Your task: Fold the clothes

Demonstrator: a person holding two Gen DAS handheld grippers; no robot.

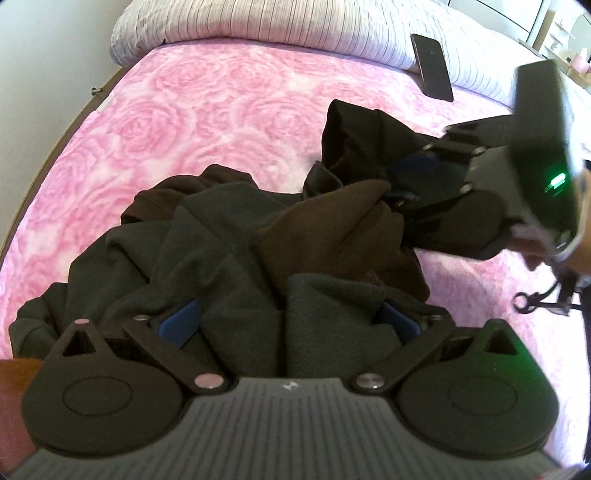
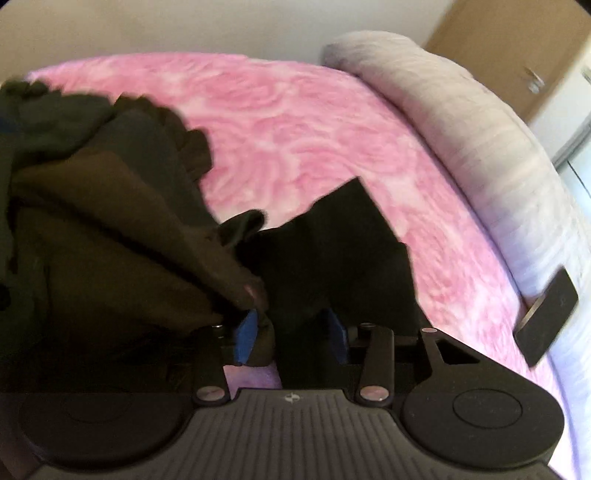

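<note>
A heap of dark clothes lies on the pink bed: a dark grey fleece garment (image 1: 207, 243), a brown garment (image 1: 343, 229) and a black garment (image 1: 354, 136). My left gripper (image 1: 284, 321) is open, its blue pads wide apart, with folds of grey fleece bunched between them. My right gripper (image 2: 291, 328) is open too, its blue pads apart; black cloth (image 2: 332, 258) fills the gap and brown cloth (image 2: 122, 229) lies over the left finger. The right gripper also shows in the left wrist view (image 1: 424, 177), pushed into the black and brown clothes.
The pink rose-patterned blanket (image 1: 192, 110) covers the bed. A striped grey-white pillow (image 1: 295, 26) lies along the head of the bed, with a black phone (image 1: 432, 66) leaning on it. The bed's left edge (image 1: 48, 155) meets a wall. A wooden wardrobe (image 2: 517, 48) stands at back right.
</note>
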